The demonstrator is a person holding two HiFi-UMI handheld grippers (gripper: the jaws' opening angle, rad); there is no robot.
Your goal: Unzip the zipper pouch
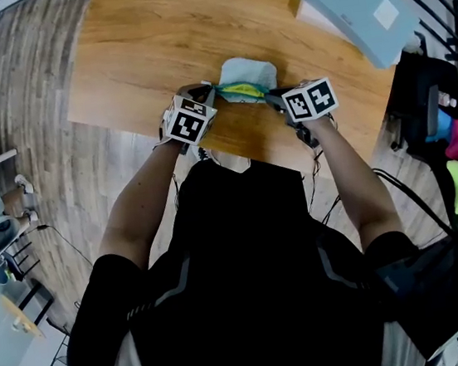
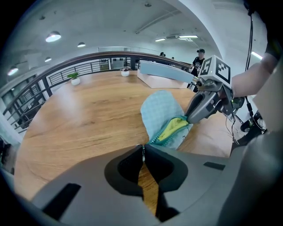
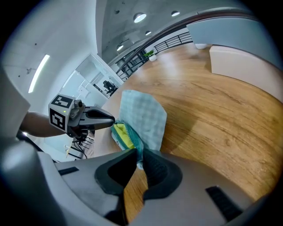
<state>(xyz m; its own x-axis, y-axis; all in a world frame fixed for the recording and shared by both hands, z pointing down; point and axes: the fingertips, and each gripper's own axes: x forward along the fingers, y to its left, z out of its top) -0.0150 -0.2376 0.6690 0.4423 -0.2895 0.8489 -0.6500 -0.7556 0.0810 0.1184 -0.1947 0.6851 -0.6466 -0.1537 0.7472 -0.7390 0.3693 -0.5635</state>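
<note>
Left gripper (image 2: 143, 149): jaws pressed together on zipper pouch (image 1: 247, 75) at its zipper end. Right gripper (image 3: 139, 155): pinching opposite end. Pouch partly unzipped, yellow lining showing, near table's (image 1: 137, 56) near edge.

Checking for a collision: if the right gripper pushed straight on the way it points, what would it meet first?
The zipper pouch, whose end it grips; pushing on would probably press that into the wooden table, though depth is unclear.

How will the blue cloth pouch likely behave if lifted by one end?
Probably floppy: the pouch is thin cloth, gaping along its zipper. Likely light: it looks thin and flat. Unlikely to roll: it spreads flat on the table.
</note>
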